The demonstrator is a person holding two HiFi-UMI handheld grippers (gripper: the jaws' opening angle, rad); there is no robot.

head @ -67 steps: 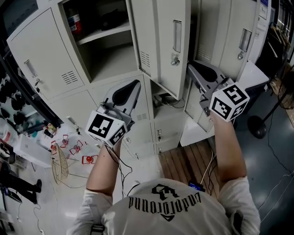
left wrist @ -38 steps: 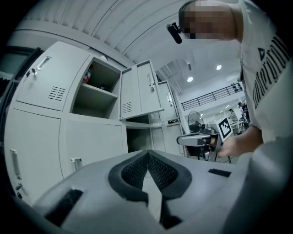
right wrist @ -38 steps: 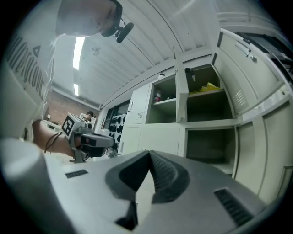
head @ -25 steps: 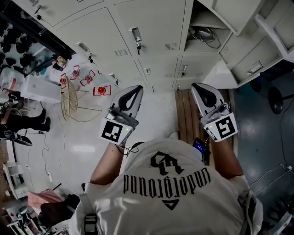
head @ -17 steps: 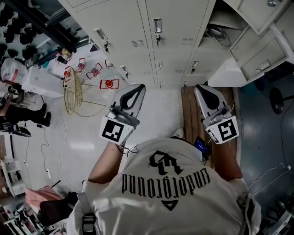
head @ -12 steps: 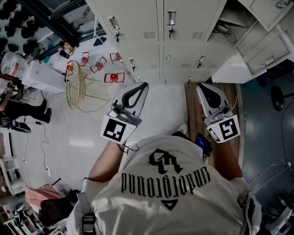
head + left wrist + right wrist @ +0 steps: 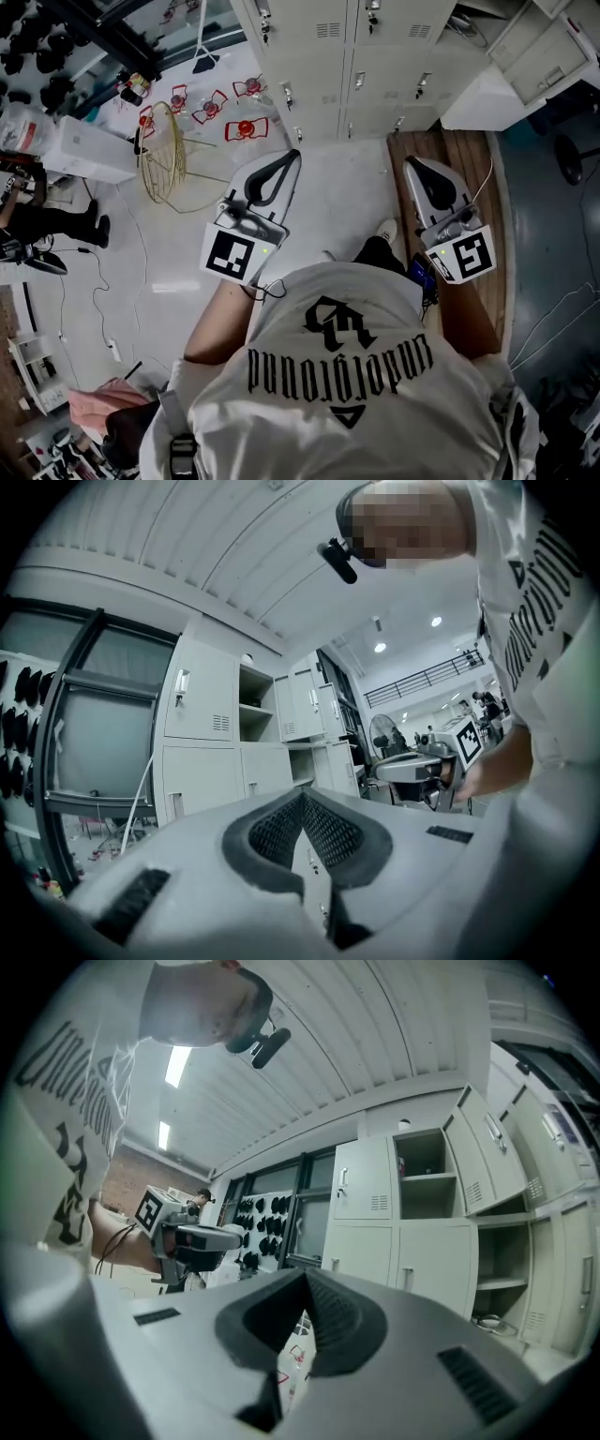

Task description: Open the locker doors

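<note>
Head view: the person stands back from the lockers (image 7: 347,47), which run along the top edge of the picture. The lower doors there are closed, and at the top right a door (image 7: 548,56) stands swung out. The left tool (image 7: 287,161) is held out over the pale floor (image 7: 347,197), its jaws together with nothing in them. The right tool (image 7: 420,167) is held level beside it over a wooden platform (image 7: 469,159), also closed and empty. Both are well apart from the lockers. To the left a wire basket (image 7: 169,155) stands near some red items (image 7: 246,128).

Left gripper view: the left tool (image 7: 302,796) has its ribbed pads meeting at the tips, and nothing sits between them. Beyond stand the lockers (image 7: 202,733) with one upper compartment (image 7: 255,700) open and shelves showing. The right tool (image 7: 417,766) shows to the right, held in a hand.

Right gripper view: the right tool (image 7: 307,1276) is fully closed and empty. Past it the lockers (image 7: 370,1218) stand at a distance; an upper compartment (image 7: 427,1176) is open, and more doors hang open at the right. The left tool (image 7: 202,1238) shows at the left, before a wall panel of dark items (image 7: 267,1213).
</note>
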